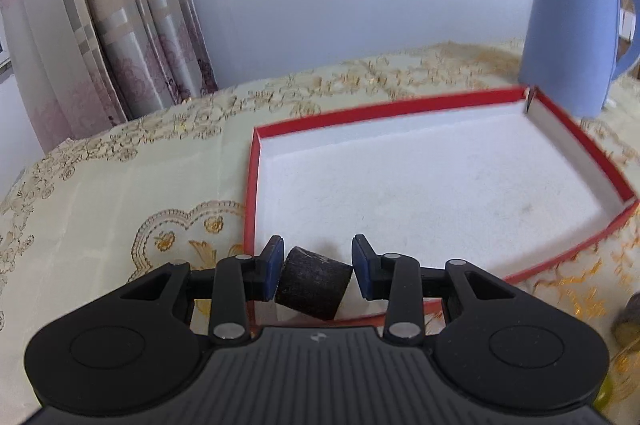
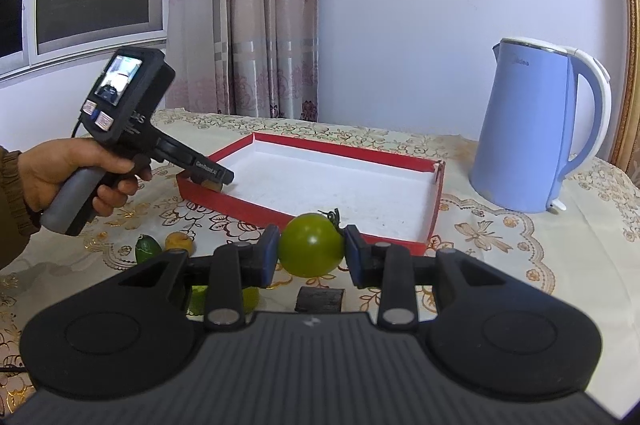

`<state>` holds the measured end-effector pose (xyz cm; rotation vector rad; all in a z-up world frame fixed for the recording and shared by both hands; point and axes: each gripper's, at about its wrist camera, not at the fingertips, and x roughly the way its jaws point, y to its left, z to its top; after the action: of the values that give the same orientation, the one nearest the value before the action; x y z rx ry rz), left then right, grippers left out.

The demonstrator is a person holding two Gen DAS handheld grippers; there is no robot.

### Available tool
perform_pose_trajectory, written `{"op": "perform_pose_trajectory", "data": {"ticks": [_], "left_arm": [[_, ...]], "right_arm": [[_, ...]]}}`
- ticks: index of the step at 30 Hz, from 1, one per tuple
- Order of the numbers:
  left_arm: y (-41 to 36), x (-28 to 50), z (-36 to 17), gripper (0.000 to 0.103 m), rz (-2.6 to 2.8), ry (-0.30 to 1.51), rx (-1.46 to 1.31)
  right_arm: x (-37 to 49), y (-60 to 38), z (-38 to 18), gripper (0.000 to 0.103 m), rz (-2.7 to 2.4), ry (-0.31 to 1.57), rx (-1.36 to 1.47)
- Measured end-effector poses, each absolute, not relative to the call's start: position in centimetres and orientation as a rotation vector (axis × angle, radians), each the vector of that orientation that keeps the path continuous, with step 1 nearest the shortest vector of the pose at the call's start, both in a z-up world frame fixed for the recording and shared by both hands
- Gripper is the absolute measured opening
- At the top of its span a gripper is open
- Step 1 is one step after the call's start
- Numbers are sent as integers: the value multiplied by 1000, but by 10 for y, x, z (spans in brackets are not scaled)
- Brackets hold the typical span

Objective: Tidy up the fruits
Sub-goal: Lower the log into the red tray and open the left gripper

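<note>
In the left wrist view my left gripper (image 1: 318, 255) is shut on a dark brown, rough cylinder-shaped fruit piece (image 1: 312, 285). It hangs just over the near left corner of the red tray (image 1: 250, 193), whose white inside holds nothing. In the right wrist view my right gripper (image 2: 312, 245) is shut on a round green tomato (image 2: 310, 249) with its stem on, held above the table in front of the tray (image 2: 436, 193). The same view shows a hand holding the left gripper (image 2: 212, 181) at the tray's left corner.
A blue electric kettle (image 2: 536, 129) stands right of the tray at the back. On the patterned tablecloth near me lie a small green lime (image 2: 147, 249), a small yellow fruit (image 2: 180, 241), another green fruit (image 2: 250, 299) and a dark chunk (image 2: 320, 299). Curtains hang behind.
</note>
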<state>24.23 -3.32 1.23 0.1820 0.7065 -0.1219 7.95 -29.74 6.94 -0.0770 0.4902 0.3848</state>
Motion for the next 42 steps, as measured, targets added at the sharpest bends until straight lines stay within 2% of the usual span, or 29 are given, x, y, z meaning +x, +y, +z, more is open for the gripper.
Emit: {"op": "perform_pose_trajectory", "data": {"ticks": [14, 32, 34, 37, 38, 42], "left_arm": [[-51, 293, 7, 36, -35, 673, 172], [-54, 301, 4, 38, 1, 682, 167], [-55, 300, 6, 43, 10, 668, 167], [-56, 298, 9, 64, 13, 654, 159], [-57, 295, 11, 67, 17, 647, 163], [-59, 275, 19, 67, 39, 596, 209]], "right_arm": [[89, -297, 71, 33, 376, 487, -81], [81, -296, 69, 33, 366, 492, -74], [79, -296, 69, 33, 363, 490, -75], [78, -295, 70, 33, 360, 489, -72], [78, -295, 70, 33, 360, 488, -72], [83, -293, 69, 33, 367, 489, -67]]}}
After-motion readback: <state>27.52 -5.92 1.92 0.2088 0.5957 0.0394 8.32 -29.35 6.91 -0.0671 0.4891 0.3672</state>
